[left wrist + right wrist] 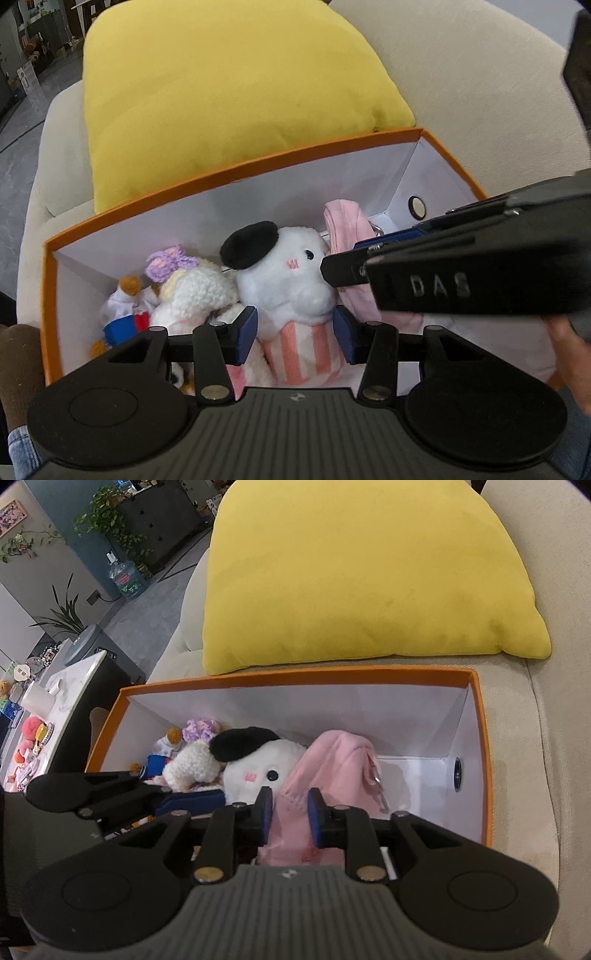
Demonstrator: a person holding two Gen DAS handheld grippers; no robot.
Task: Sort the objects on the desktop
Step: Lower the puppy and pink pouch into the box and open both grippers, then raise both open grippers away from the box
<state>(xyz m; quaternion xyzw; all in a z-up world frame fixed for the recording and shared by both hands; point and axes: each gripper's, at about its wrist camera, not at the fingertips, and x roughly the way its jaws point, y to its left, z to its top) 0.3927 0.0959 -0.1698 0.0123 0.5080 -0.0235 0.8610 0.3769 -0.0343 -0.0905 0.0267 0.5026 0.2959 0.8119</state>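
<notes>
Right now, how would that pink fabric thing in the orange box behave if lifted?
The pink fabric item looks soft and creased, so it would likely flop and drape. It seems light. Its metal clip hangs loose and might snag on the orange box.

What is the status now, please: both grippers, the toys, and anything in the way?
Left gripper astride white plush, grip unclear. Right gripper around pink toy, pads look clear. Both toys inside orange box. Nothing blocking.
</notes>
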